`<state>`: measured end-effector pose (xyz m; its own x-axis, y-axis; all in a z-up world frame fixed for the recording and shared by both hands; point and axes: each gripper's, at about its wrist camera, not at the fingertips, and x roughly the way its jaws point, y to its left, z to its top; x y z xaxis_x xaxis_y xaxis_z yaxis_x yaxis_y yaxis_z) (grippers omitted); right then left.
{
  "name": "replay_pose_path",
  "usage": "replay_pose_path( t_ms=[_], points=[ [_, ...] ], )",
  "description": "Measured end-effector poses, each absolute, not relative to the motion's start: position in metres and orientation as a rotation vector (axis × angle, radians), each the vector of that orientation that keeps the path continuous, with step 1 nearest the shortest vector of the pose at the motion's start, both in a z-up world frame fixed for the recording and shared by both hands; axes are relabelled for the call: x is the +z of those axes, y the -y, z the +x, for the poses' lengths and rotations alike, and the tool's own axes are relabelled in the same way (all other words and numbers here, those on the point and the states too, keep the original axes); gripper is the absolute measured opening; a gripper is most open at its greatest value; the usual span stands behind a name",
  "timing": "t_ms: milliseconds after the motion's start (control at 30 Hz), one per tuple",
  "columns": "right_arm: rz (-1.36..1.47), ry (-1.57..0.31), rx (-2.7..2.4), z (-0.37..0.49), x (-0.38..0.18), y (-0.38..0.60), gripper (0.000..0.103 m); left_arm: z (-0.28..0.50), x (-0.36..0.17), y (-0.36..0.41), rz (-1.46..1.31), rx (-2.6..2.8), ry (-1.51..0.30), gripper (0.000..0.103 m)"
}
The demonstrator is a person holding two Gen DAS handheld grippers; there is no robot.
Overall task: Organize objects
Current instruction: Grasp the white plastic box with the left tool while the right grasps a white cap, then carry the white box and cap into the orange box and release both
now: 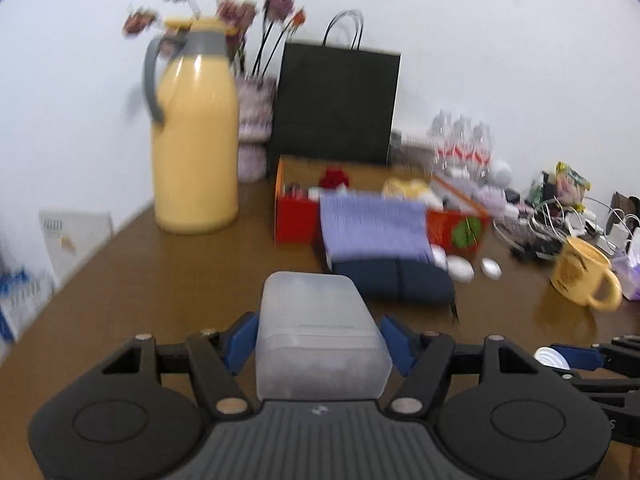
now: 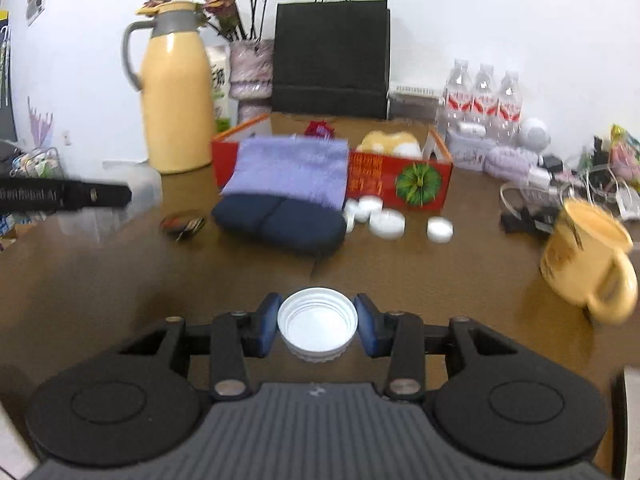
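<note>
Left gripper [image 1: 318, 344] pinches my box [image 1: 320, 336]; right gripper [image 2: 316, 326] pinches my lid [image 2: 317, 322], open side up. They sit side by side, box on the left. Ahead lies the red tray [image 2: 400, 184].

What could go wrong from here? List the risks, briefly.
1. The left gripper clamps a frosted plastic box by its smooth sides; it might slip.
2. The right gripper pinches a white lid only at its rim, so it could pop out.
3. The yellow mug stands close on the right; a swing could knock it.
</note>
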<state>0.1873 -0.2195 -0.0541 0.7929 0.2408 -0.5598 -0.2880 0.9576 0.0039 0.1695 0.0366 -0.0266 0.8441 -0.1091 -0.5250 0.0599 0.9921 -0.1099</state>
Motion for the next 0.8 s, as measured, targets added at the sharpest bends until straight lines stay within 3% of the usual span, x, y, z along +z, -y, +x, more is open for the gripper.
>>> replay_pose_path(
  t_ms=[167, 400, 600, 800],
  points=[
    [-0.045, -0.641, 0.285, 0.151, -0.063, 0.227, 0.041, 0.142, -0.031, -0.03, -0.116, -0.134, -0.605, 0.066],
    [-0.034, -0.599, 0.274, 0.156, -0.052, 0.234, 0.041, 0.17, 0.0, -0.027, -0.009, -0.124, -0.434, 0.066],
    [-0.096, -0.454, 0.281, 0.224, -0.006, 0.232, 0.041, 0.293, 0.038, -0.004, 0.28, -0.024, -0.279, 0.066],
    [-0.075, -0.422, 0.356, 0.35, 0.036, 0.221, 0.041, 0.433, 0.008, 0.02, 0.365, -0.03, -0.466, 0.066]
  ],
)
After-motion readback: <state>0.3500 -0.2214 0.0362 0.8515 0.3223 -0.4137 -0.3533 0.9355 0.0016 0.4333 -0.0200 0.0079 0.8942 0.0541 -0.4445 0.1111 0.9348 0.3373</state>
